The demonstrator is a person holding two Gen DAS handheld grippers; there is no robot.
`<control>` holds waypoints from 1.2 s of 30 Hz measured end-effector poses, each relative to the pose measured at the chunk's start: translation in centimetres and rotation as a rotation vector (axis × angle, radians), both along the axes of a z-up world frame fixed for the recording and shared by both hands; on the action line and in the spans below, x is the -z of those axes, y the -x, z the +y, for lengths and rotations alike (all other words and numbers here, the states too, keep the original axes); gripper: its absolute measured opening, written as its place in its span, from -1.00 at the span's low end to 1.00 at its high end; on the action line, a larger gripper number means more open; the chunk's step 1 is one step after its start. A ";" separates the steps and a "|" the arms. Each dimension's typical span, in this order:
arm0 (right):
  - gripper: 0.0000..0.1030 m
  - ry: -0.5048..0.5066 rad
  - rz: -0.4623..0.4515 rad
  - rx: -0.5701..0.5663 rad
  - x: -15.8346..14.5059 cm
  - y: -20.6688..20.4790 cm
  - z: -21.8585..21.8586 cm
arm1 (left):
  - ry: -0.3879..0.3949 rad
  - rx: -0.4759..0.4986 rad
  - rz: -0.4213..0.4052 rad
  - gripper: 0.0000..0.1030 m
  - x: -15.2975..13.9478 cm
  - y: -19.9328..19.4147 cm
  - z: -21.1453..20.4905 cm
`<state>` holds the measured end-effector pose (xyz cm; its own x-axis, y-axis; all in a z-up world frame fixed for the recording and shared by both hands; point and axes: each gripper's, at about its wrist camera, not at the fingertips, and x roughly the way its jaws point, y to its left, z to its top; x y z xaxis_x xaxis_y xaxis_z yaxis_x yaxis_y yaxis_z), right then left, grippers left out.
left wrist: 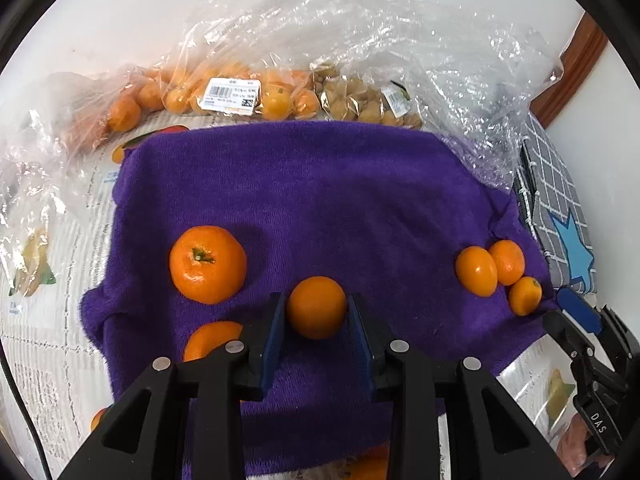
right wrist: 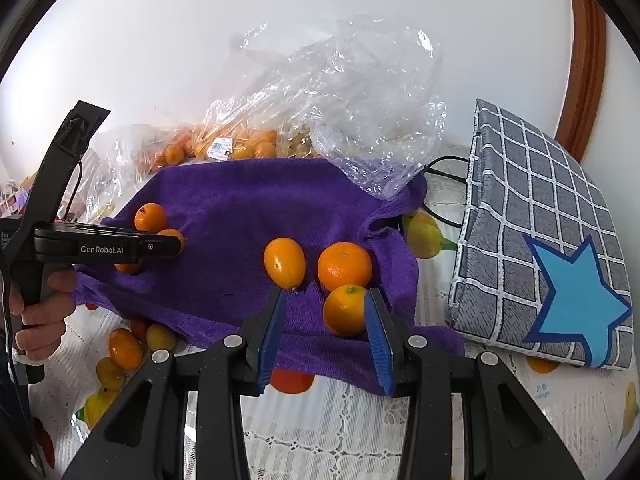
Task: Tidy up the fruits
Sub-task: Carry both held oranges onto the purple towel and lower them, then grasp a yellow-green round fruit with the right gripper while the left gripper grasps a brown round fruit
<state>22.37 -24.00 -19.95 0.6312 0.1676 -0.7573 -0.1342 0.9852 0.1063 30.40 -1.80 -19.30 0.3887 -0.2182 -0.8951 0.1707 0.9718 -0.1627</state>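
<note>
Clear plastic bag holds oranges; neighbouring bag holds tan fruits.

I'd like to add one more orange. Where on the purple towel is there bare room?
The purple towel is bare across its far middle, between the fruit bags and the two clusters of oranges. It is crowded near the left gripper and the right gripper.

two black handheld grippers with blue pads

the left black plastic two-finger gripper has angular black arms with triangular cut-outs, silver round pivot screws on each arm and blue ribbed pads on the inner finger faces. the right black plastic two-finger gripper is built the same. seen side-on, the left unit's body carries white "genrobot.ai" lettering, and a bare hand grips its black handle below; the right unit's side reads "das".
</note>
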 end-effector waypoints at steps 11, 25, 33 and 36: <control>-0.22 -0.014 -0.009 0.074 -1.3 1.8 0.3 | -0.039 -0.038 -0.147 -0.13 -5.2 3.7 3.3; -0.32 -0.080 0.054 -0.042 -0.8 4.0 6.4 | 0.026 -0.191 -0.141 -0.13 -5.7 8.8 12.9; -0.46 -0.065 0.147 -0.126 2.3 3.0 11.0 | 0.061 -0.225 -0.120 -0.13 -4.6 9.6 16.3; -0.46 -0.058 0.163 -0.126 2.9 2.4 11.7 | 0.066 -0.215 -0.128 -0.13 -4.6 9.9 16.7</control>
